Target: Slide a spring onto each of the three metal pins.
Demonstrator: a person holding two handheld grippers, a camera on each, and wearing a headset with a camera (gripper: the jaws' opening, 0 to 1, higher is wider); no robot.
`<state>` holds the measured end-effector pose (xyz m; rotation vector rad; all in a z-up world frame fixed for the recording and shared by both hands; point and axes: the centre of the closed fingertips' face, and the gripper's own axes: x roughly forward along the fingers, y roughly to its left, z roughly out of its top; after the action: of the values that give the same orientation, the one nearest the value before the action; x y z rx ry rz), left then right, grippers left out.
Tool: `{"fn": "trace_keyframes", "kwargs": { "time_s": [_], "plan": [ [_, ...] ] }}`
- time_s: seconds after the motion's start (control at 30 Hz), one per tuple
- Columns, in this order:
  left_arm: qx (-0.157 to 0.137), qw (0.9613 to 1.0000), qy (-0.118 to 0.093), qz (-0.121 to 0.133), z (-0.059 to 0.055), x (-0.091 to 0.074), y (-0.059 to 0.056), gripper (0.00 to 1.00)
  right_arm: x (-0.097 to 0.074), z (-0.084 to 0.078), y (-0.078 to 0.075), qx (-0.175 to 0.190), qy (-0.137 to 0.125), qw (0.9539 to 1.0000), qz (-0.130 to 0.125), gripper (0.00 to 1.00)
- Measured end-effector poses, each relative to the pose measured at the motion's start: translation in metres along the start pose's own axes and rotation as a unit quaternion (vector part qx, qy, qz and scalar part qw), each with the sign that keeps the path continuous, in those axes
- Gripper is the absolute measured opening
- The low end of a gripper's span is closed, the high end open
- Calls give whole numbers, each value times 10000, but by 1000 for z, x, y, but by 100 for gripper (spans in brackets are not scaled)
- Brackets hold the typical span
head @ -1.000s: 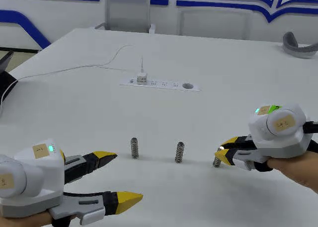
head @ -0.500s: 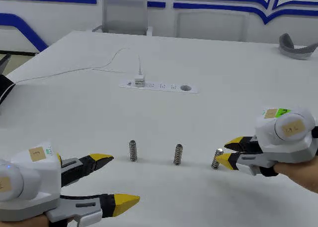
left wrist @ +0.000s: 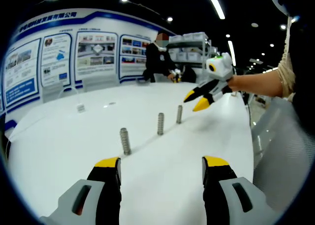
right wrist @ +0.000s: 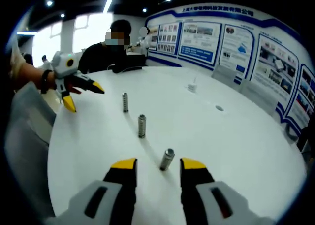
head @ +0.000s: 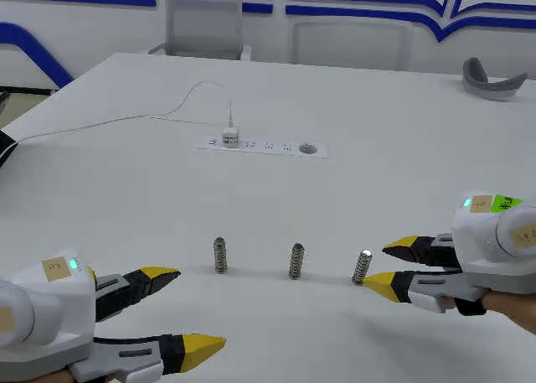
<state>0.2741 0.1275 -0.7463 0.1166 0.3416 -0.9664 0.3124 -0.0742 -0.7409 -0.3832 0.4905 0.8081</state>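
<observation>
Pulls right gripper (head: 387, 262) back from the leaning spring (head: 362, 266), now just beside it, partly spread and empty. Keeps left gripper (head: 191, 309) wide, empty, well left of that spring.

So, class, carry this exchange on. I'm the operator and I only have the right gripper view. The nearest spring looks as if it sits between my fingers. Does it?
Observer: Not quite. In the head view the nearest spring stands just beyond the fingers of the right gripper, not between them.
Operator: What lies past the row of springs?
Observer: A power strip with a plug in it. A white cable trails from the plug toward the person's left.
Operator: Anything else on the table?
Observer: A grey curved band lies near its far corner, on the right gripper's side.
</observation>
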Motion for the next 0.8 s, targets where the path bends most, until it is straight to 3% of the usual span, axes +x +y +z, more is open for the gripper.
{"fn": "trace_keyframes", "kwargs": {
  "time_s": [0.27,0.8],
  "plan": [
    [-47,10000,-22,55,-1,-2,5,68,-6,-6,12,-32,-180,9997,191,48],
    [-88,9999,-23,89,-3,-3,7,68,-20,-18,14,90,-407,9991,80,56]
  ]
}}
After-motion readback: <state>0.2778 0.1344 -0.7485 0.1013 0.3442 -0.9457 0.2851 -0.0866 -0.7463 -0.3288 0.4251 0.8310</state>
